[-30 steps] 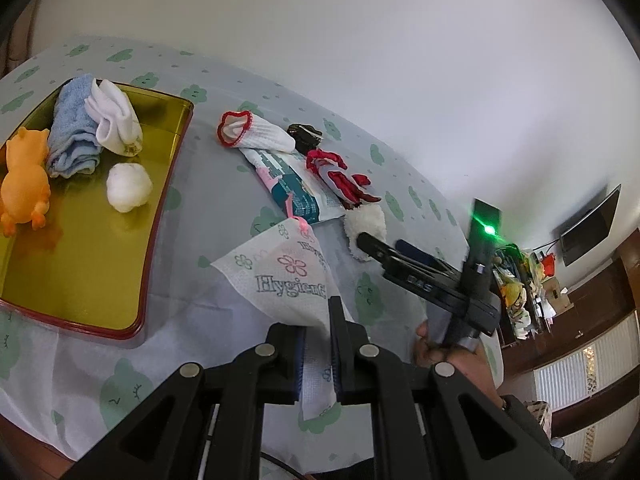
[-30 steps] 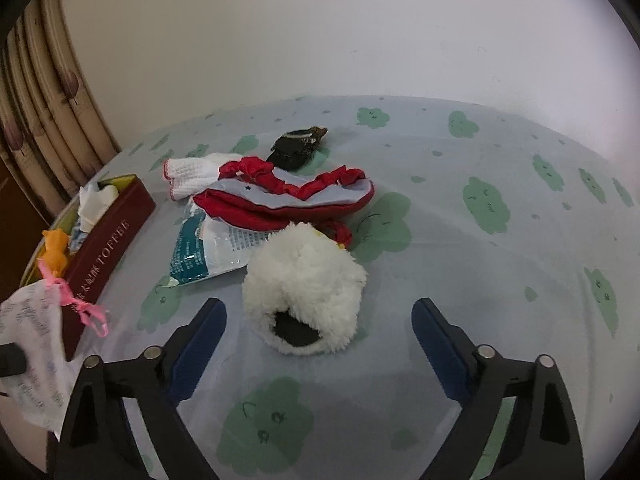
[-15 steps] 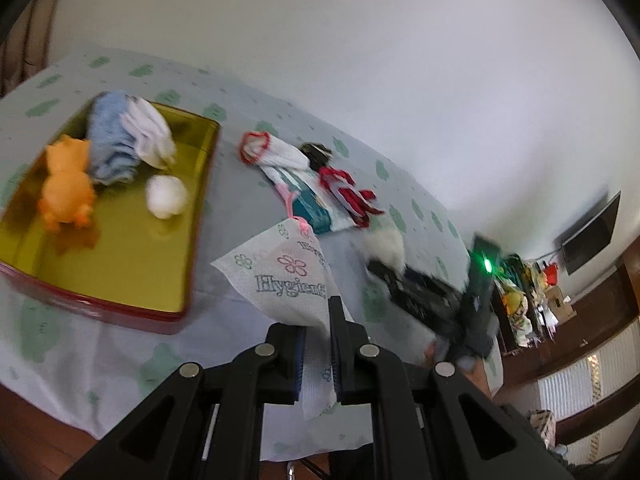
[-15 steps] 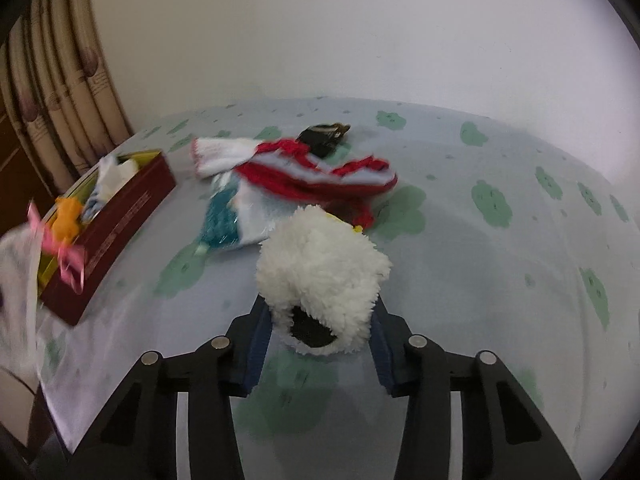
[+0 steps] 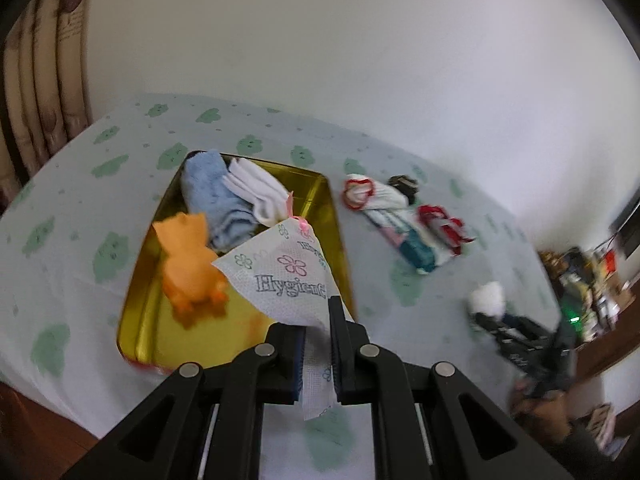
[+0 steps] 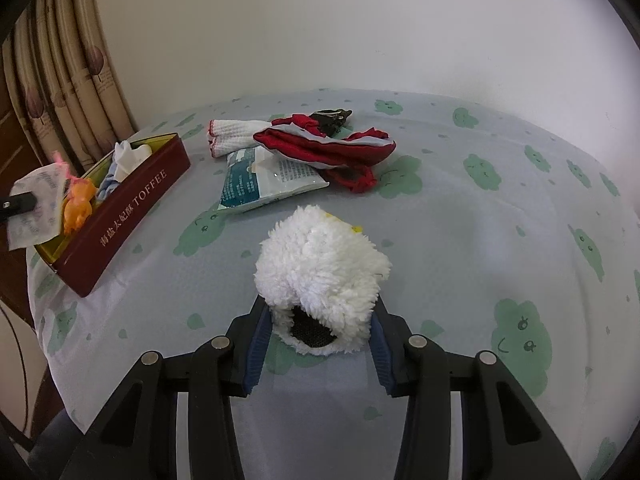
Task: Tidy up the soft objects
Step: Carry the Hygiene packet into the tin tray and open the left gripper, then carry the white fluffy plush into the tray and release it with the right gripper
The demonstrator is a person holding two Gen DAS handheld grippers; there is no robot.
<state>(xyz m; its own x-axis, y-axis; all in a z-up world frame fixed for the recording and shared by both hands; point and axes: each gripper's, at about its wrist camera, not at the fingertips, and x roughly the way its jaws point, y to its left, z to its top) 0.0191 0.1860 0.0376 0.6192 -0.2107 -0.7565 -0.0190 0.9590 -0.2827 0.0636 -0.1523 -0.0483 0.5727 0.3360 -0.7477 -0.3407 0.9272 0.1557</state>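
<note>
My left gripper (image 5: 318,320) is shut on a white printed tissue pouch (image 5: 280,276) with a pink ribbon, held above the near right part of the gold tin tray (image 5: 160,332). The tray holds an orange plush toy (image 5: 188,268), a blue cloth (image 5: 212,200) and a white sock (image 5: 260,192). My right gripper (image 6: 318,320) is shut on a white fluffy plush piece (image 6: 320,268) lifted just above the tablecloth. The pouch (image 6: 32,208) and tin (image 6: 128,208) also show at the left of the right wrist view.
On the tablecloth lie a red and white garment (image 6: 328,148), a teal tissue pack (image 6: 264,180), a red-trimmed white sock (image 6: 232,132) and a small dark item (image 6: 332,118). Curtains (image 6: 68,80) hang at the left. The table's edge runs close below the tin.
My left gripper has carried the pouch left, to above the tray. My right gripper closed on the fluffy plush piece and has lifted it slightly.
</note>
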